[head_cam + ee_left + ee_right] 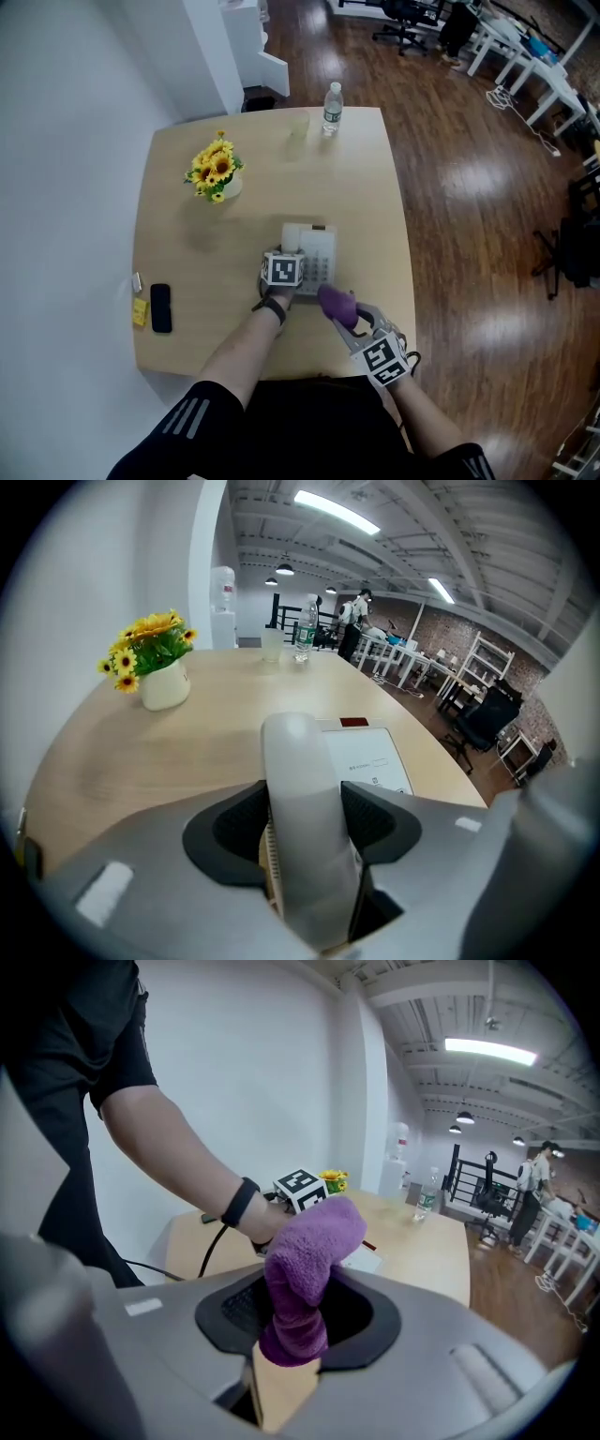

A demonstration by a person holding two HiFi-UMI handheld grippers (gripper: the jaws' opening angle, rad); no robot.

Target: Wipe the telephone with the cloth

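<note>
Far-left table (187,246) edge: dark mobile (160,307), well clear of the work. Sunflower pot (217,174) further back, also clear. Left gripper (307,825) has both jaws pressed against the sides of the pale handset (298,757); whether the handset is lifted off its cradle I cannot tell. The telephone (314,255) sits near-centre on the table, its flat panel just right of the handset. Right gripper (298,1314) is clamped on the purple cloth (311,1246), whose bunched end sticks out past the jaws, just near-right of the telephone. Judgement: wiping about to begin. Hold the left grip steady so the set cannot slide; lead with the cloth's free end, light strokes across the panel, jaw tips off the plastic.
</note>
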